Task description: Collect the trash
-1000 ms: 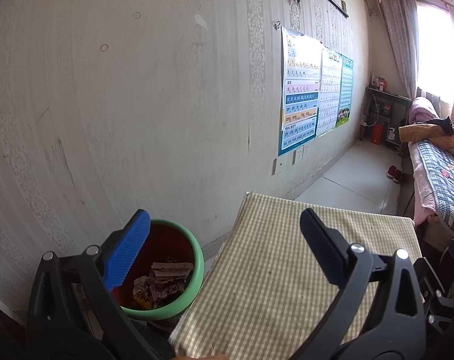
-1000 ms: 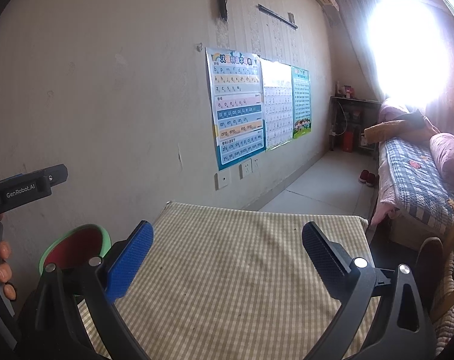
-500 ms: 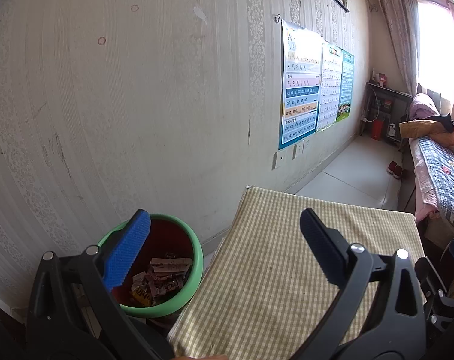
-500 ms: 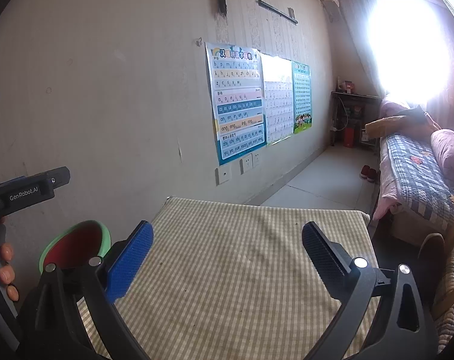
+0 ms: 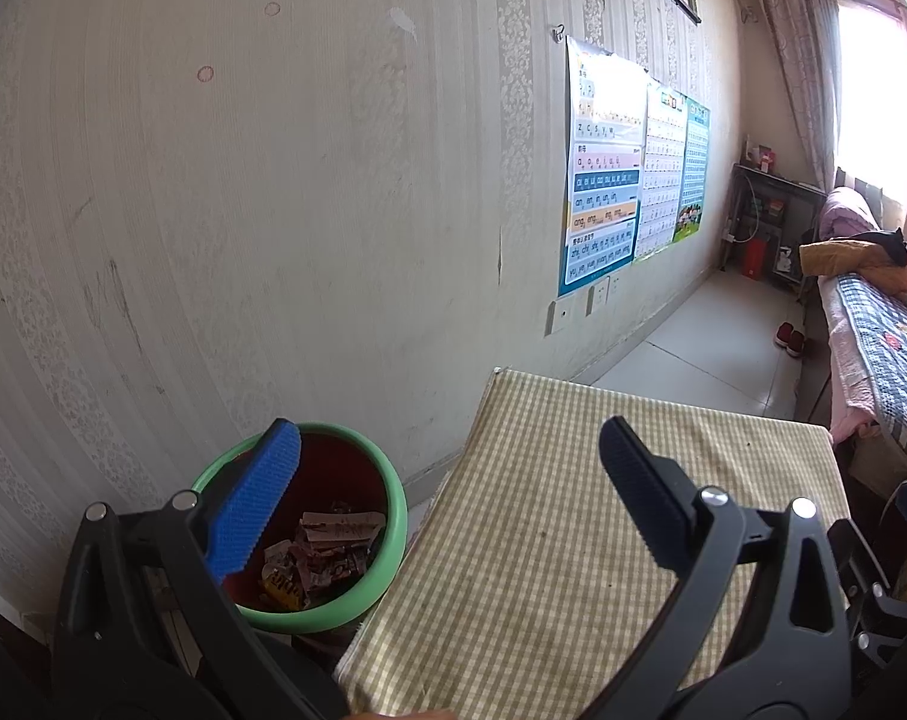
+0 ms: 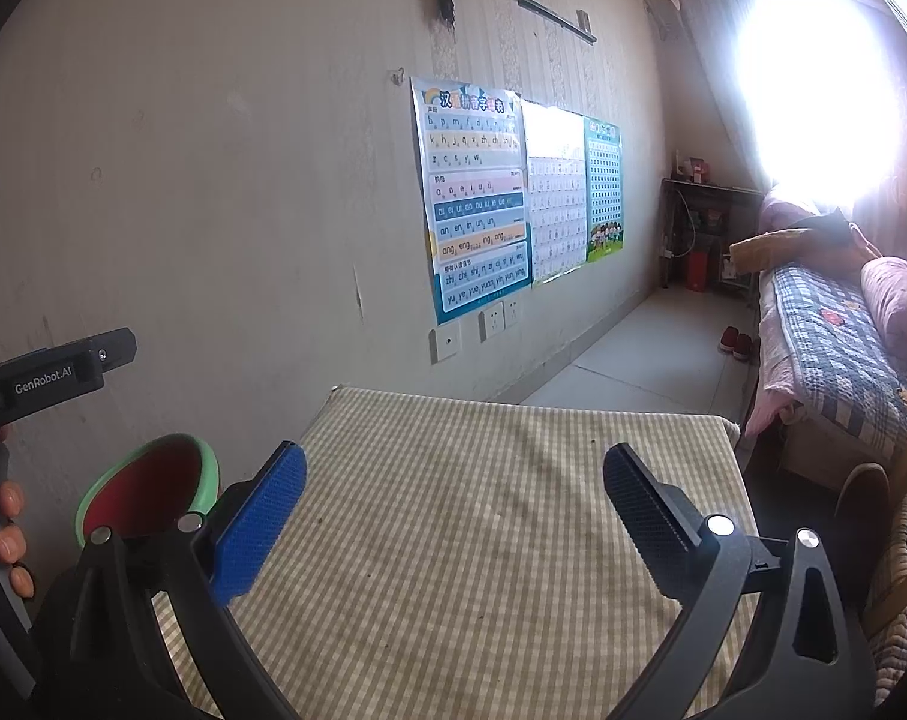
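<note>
— Left gripper? Right gripper?
— Both spread wide, gripping nothing, poised above the checked tablecloth.
— Around them?
— Green-rimmed bin on the floor just beside the table's left edge, against the wall; crumpled wrappers inside. Partly screened by the left gripper's blue finger.
— Writing?
— "GenRobot.AI" on the black device at left. Pinyin rows on the wall chart: "an en in un", "ang eng ing ong".
</note>
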`<move>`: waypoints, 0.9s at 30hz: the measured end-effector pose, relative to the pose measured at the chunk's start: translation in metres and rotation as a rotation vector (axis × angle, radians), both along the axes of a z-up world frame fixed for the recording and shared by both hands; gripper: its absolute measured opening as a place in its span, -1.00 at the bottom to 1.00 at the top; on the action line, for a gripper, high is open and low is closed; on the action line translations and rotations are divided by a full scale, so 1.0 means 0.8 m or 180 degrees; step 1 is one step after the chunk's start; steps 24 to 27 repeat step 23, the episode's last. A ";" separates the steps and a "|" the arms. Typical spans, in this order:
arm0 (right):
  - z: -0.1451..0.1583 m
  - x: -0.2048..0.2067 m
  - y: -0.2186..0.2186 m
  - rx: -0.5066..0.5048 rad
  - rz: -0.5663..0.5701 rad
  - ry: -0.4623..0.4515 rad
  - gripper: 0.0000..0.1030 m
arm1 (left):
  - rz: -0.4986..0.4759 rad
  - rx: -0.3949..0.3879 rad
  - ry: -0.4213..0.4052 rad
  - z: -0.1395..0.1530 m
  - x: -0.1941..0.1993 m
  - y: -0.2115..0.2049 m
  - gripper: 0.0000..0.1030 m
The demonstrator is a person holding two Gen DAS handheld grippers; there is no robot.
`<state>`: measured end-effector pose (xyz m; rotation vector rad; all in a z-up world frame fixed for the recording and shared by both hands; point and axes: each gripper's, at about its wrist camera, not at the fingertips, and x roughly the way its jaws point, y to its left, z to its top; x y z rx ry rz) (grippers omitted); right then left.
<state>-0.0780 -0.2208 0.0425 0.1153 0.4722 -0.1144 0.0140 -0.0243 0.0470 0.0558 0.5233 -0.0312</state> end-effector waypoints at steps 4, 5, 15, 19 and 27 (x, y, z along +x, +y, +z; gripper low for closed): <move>-0.001 0.000 0.000 0.0001 0.0000 0.0012 0.87 | -0.0006 0.0001 0.0015 -0.002 0.000 -0.001 0.90; -0.002 0.000 0.001 0.0002 -0.0001 0.0015 0.87 | -0.0009 0.0002 0.0018 -0.003 0.000 -0.001 0.90; -0.045 0.019 -0.022 0.0049 -0.0079 0.0390 0.86 | 0.0031 -0.0066 0.0245 -0.030 0.008 0.018 0.90; -0.112 0.048 -0.087 0.0004 -0.0407 0.0937 0.86 | 0.0119 0.0040 0.0384 -0.065 0.014 0.052 0.90; -0.178 0.061 -0.152 0.0022 -0.0680 0.1337 0.86 | 0.0201 -0.0074 0.0785 -0.109 0.019 0.105 0.90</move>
